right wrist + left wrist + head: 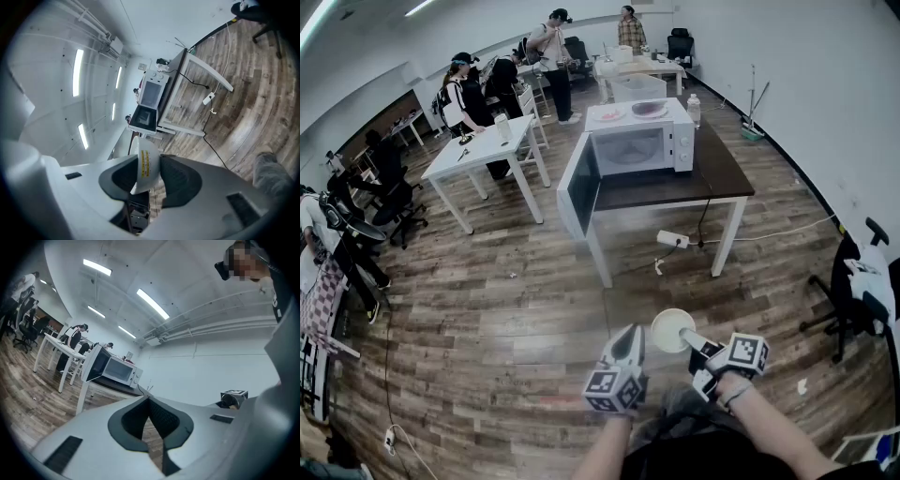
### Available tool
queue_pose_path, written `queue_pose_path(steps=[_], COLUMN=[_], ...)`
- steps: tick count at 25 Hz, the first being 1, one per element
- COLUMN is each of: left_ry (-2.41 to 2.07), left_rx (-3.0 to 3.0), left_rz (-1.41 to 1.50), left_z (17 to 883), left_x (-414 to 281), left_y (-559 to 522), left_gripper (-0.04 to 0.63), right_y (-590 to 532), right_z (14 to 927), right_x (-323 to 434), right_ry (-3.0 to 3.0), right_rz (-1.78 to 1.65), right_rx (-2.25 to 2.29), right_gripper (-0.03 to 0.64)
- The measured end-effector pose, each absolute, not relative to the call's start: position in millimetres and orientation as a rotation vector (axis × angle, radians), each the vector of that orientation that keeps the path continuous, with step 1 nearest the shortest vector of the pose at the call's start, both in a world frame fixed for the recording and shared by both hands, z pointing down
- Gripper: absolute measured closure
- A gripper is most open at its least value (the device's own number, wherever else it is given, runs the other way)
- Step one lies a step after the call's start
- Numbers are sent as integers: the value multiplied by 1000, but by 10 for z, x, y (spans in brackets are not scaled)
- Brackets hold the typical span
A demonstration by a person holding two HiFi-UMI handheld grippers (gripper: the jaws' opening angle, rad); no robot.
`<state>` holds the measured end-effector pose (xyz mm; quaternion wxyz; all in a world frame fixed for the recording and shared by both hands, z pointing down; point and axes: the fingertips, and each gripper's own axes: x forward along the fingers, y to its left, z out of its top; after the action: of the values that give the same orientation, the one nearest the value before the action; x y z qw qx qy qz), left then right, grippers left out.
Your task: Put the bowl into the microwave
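Grey left gripper [630, 336] held level, fingers [127, 420] together, empty; grey right gripper [690, 340] beside it, tilted slightly down, fingers [180, 180] clamping white bowl [672, 330] by its rim

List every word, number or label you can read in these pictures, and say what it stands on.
Nothing can be read.
On the bowl, yellow label: print too small and blurred.
On left gripper and right gripper, marker cubes: square patterns, no words.
On the microwave: too small.
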<state>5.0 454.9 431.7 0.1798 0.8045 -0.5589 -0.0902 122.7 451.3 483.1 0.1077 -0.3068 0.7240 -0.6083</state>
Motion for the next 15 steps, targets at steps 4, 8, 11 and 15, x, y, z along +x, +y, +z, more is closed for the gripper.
queue_pose_path(steps=[4,8,11,15], left_ry=[-1590,-1619,-1632,-1627], left_rx=[2275,2289,2294,2285], left_rz=[-236,-183,-161,-143], left_z=[4394,4463,4483,4530], left_x=[33,-3,-10,-7], left_y=[4371,4131,3889,3553], left_gripper=[595,595,595,595], right_y=[4332,4118,3894,3580], right_z=[4884,4963,5019,5056], right_x=[1207,1156,1158,1137], right_ry=[2139,2157,2160,2148], right_rz=[-1799,-1808,-1821,-1838], right_rx=[-928,-950,-999,-1016], right_gripper=[483,483,483,483])
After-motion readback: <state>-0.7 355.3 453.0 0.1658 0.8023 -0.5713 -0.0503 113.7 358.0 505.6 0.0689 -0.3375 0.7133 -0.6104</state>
